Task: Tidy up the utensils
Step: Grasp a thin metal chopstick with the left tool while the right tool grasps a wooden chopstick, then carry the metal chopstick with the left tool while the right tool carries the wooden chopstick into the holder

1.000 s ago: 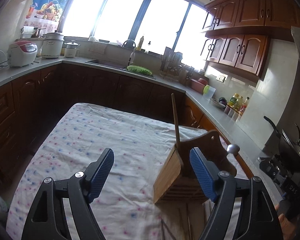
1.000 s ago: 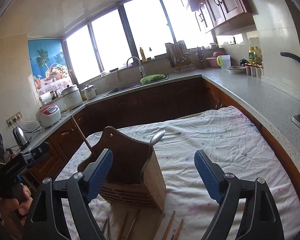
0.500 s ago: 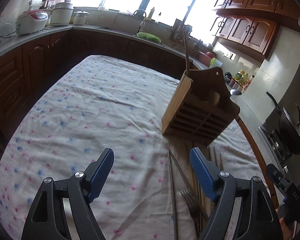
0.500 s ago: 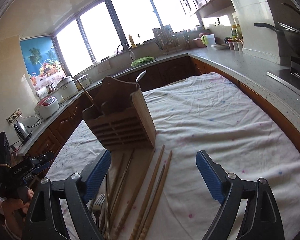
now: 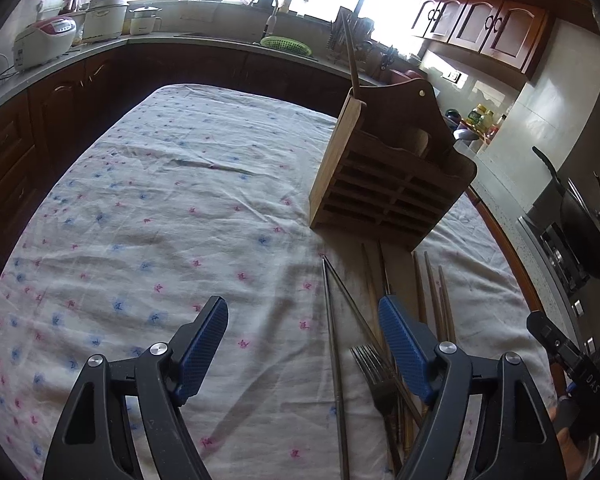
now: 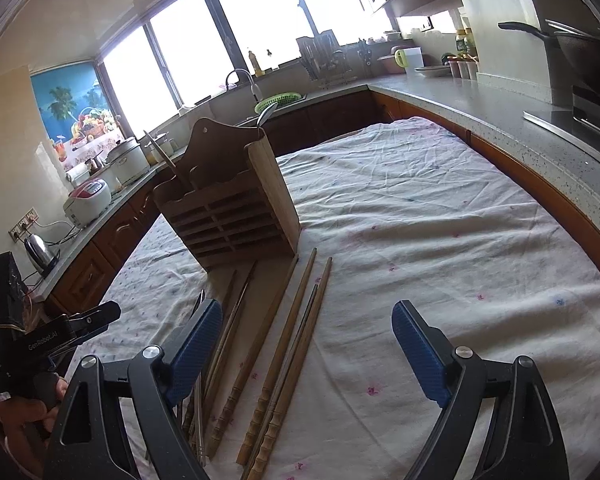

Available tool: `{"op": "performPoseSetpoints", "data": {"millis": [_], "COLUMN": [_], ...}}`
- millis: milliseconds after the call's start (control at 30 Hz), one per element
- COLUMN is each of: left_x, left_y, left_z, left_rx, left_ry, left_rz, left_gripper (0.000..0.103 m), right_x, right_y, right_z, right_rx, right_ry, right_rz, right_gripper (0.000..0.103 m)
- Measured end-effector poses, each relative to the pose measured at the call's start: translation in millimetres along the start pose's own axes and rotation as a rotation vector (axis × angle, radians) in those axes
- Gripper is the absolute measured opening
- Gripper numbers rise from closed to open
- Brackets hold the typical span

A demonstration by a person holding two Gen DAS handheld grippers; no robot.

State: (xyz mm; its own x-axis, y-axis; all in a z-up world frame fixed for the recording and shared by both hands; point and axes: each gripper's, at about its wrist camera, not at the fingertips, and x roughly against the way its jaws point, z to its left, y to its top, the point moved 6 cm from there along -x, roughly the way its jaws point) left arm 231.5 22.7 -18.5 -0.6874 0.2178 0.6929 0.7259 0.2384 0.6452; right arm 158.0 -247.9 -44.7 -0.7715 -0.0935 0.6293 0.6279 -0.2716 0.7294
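From your left wrist, the left gripper [image 5: 302, 344] hangs wide open and empty over the floral tablecloth [image 5: 140, 208]; the metal chopsticks [image 5: 334, 340] lie between its fingers and the fork [image 5: 374, 372] lies just beside the right-hand finger, all in front of the wooden holder [image 5: 388, 176]. You look to be at the pick-up step: next, lower and centre on one utensil, then close. From your right wrist, the right gripper [image 6: 306, 340] is equally wide and empty, and here you see what the other view hides: the full length of the wooden chopsticks [image 6: 288, 344] and a spoon [image 6: 267, 114] already standing in the holder.
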Motion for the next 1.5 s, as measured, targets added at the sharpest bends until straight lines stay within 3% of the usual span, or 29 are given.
{"op": "performPoseSetpoints", "data": {"millis": [200,300,567,733,800,967,1200,1367,1500], "left_x": [-17.7,-26.8,-54.5,-76.3,-85.6,-108.7,-125.0,-129.7,-126.8], "left_y": [1.8,4.5,12.8,13.8,13.3,11.8,6.9,6.6,7.8], "left_z": [-7.1,-11.3,-20.8,-23.7,-23.6,-25.6,-40.8,-45.3,-38.3], "left_rx": [-0.036,-0.051,-0.101,-0.141,-0.154,-0.166,-0.278,-0.293,-0.248], "left_ry": [0.017,0.019,0.033,0.054,0.069,0.071,0.161,0.14,0.099], "left_rz": [0.046,0.059,0.116,0.165,0.183,0.221,0.184,0.176,0.183], "left_gripper": [0.076,0.071,0.054,0.047,0.039,0.036,0.033,0.006,0.003], "right_x": [-8.0,-17.5,-61.0,-90.0,-102.6,-132.9,-152.6,-156.9,-151.1], "right_y": [4.9,8.7,14.7,15.1,14.3,10.6,6.3,4.4,5.1], "right_z": [3.2,6.8,16.8,28.8,31.8,29.5,30.6,39.3,33.1], "right_rx": [0.013,0.03,0.046,0.065,0.071,0.073,0.123,0.221,0.159], "right_ry": [-0.012,-0.017,-0.005,0.015,0.009,-0.025,-0.085,-0.142,-0.102], "right_rz": [0.012,0.029,0.122,0.179,0.203,0.262,0.284,0.28,0.278], "right_gripper": [0.087,0.079,0.032,0.026,0.024,0.021,0.017,0.011,0.007]}}
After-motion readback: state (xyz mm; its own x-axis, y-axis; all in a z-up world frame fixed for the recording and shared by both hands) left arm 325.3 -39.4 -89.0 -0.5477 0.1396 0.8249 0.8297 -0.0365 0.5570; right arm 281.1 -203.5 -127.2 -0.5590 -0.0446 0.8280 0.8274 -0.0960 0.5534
